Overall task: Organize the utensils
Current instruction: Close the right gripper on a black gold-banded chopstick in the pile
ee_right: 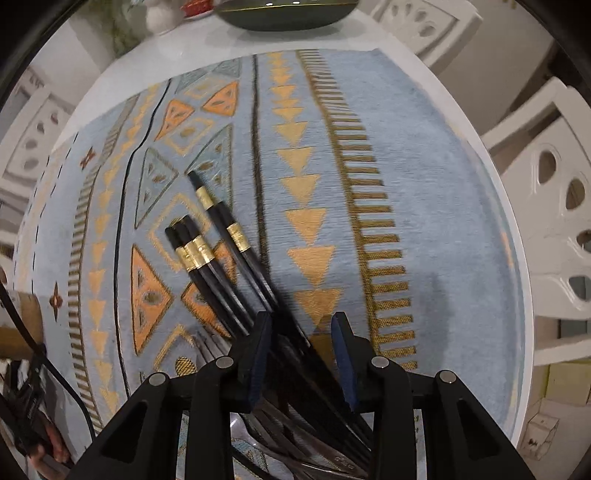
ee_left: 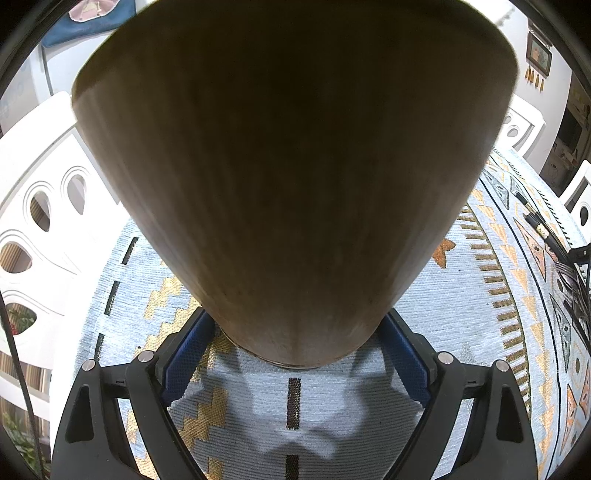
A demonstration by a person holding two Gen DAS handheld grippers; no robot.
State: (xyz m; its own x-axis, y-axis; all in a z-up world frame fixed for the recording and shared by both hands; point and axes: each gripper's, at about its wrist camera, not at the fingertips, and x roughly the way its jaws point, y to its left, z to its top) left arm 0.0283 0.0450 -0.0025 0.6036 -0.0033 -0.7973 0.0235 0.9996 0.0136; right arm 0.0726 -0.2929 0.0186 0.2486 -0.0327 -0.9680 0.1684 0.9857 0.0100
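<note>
My left gripper (ee_left: 295, 354) is shut on a tall brown wooden holder (ee_left: 291, 177), its blue pads pressed to both sides near the base; the holder fills most of the left wrist view. Several black chopsticks with gold bands (ee_right: 218, 251) lie bundled on the patterned blue cloth (ee_right: 424, 221). My right gripper (ee_right: 301, 332) is open, its jaws on either side of the chopsticks' near ends. Metal cutlery (ee_right: 295, 454) lies under the gripper, partly hidden. The chopsticks also show far right in the left wrist view (ee_left: 539, 225).
White chairs (ee_right: 554, 221) ring the round white table (ee_right: 369, 33). A dark bowl (ee_right: 284, 14) stands at the far edge. Black cables (ee_right: 22, 369) run at the left of the right wrist view.
</note>
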